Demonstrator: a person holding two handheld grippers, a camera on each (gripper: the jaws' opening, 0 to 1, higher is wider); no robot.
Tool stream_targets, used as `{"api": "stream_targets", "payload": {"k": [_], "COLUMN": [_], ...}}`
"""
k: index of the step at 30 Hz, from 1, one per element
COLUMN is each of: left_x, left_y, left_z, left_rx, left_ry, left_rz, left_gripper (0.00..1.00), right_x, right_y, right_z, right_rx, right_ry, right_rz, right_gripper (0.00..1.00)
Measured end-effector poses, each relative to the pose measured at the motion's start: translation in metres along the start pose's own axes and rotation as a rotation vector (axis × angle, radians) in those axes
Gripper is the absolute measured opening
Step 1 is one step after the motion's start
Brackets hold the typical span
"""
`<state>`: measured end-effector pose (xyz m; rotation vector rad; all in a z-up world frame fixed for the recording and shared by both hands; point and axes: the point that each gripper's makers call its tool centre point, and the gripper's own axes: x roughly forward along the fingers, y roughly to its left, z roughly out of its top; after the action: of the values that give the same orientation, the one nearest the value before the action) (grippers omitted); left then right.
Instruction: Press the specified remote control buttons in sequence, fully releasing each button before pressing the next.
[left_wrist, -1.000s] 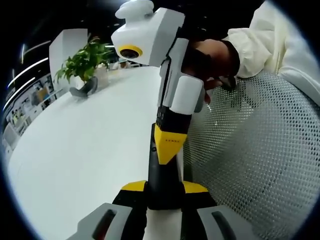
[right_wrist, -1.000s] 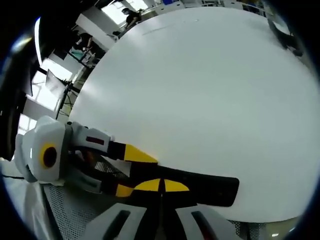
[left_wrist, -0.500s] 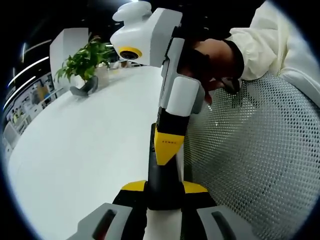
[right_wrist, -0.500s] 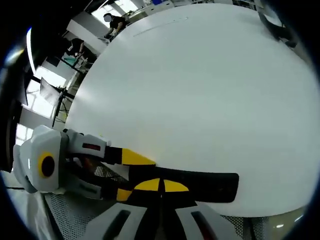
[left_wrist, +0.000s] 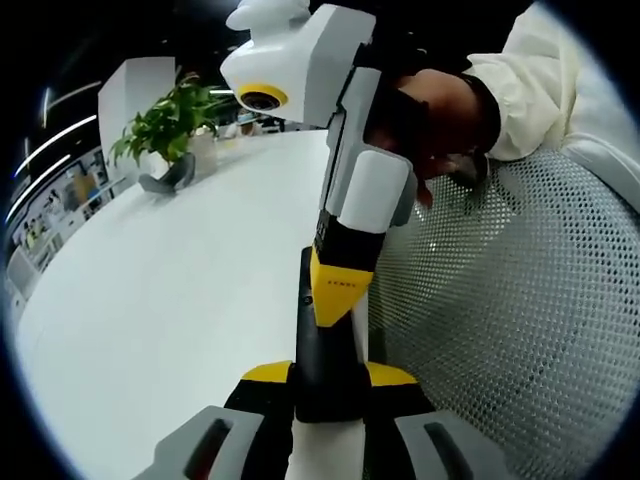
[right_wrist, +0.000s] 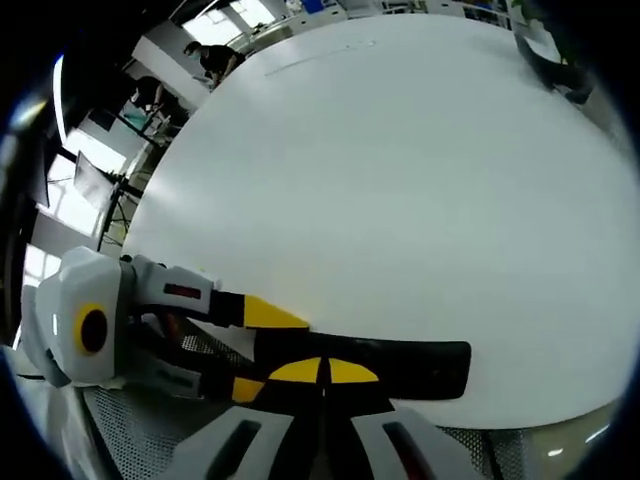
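A long black remote (left_wrist: 325, 365) is held at its near end by my left gripper (left_wrist: 328, 385), shut on it with a yellow pad on each side. My right gripper (left_wrist: 335, 310) comes down from above, jaws shut, its yellow tip resting on the remote's top face. In the right gripper view the remote (right_wrist: 420, 368) lies crosswise over the table's edge. My right gripper (right_wrist: 322, 372) is shut with its tips against the remote. My left gripper (right_wrist: 265, 350) grips the remote's left end.
A white table (left_wrist: 170, 300) stretches away, with a potted plant (left_wrist: 165, 130) and a grey object (left_wrist: 165, 178) at its far end. A white mesh chair (left_wrist: 520, 320) sits close on the right. A hand (left_wrist: 440, 110) in a cream sleeve holds the right gripper. People (right_wrist: 210, 60) stand far off.
Almost nothing: the right gripper's body rocked slightly while its tip stayed on the remote. The left gripper kept its hold.
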<state>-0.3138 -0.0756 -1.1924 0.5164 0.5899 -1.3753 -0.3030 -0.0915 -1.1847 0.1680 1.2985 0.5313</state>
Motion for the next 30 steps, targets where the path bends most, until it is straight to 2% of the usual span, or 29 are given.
{"api": "stream_targets", "payload": {"k": [8,19,25,30], "left_x": [-0.0006,-0.0012,-0.0008,-0.0006], "left_y": [0.0006,0.0006,0.0009,0.0007], "left_z": [0.0003,0.0006,0.0007,0.0003], "left_rx": [0.002,0.001,-0.002,-0.002], "left_ry": [0.002,-0.004,-0.004,-0.007], "left_rz": [-0.002,-0.003,-0.001,-0.001], "left_gripper": [0.25,0.25,0.25,0.25], "right_x": [-0.0020,-0.0013,-0.0017,-0.0016], "right_y": [-0.0039,-0.0047,-0.0058,-0.0026], "right_z": [0.0016,0.0017,0.0019,0.0011], "right_rx": [0.036,0.005,0.026,-0.024], "right_ry": [-0.005,-0.008,-0.014,-0.004], "right_rz": [-0.004,-0.041,-0.036,-0.038], "right_gripper": [0.00,0.00,0.00,0.00]}}
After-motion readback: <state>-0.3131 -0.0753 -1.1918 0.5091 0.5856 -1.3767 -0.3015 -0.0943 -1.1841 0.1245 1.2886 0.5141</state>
